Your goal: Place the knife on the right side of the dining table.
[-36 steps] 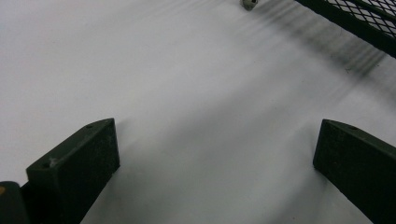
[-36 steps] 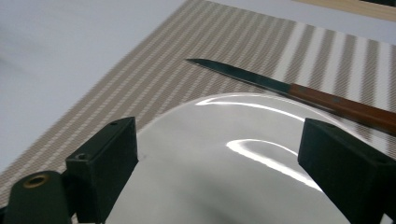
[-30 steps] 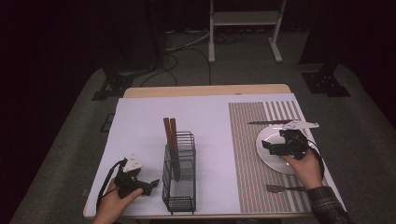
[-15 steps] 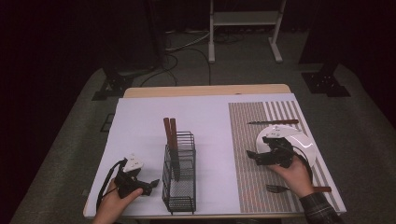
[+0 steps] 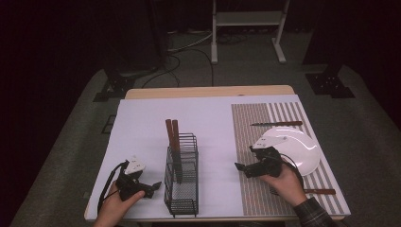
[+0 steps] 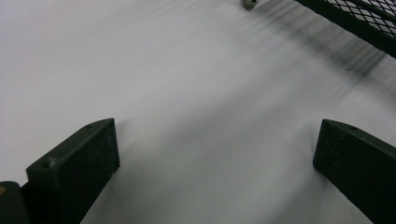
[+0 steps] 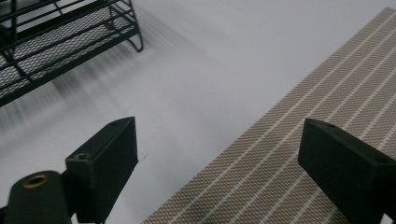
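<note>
Jaws of the right gripper (image 5: 241, 169) gape empty; it has swung off the plate (image 5: 302, 151) toward the wire rack (image 5: 182, 182), its fork (image 5: 317, 191) lying behind. Left gripper (image 5: 150, 187) waits released beside the rack, two handles (image 5: 172, 135) standing inside.

The counter (image 5: 142, 123) wears a plain white sheet, with a pale wood edge showing at its far side. On its right lies a tan placemat (image 5: 255, 137) ruled with thin white stripes. The plate (image 5: 302, 151) is white. The wire rack (image 5: 182, 182) is black mesh, and two reddish-brown handles (image 5: 172, 135) stand in it. Both claws are black: the left claw (image 5: 153, 187) and the right claw (image 5: 239, 169). The right sleeve (image 5: 312, 215) is dark plaid.
</note>
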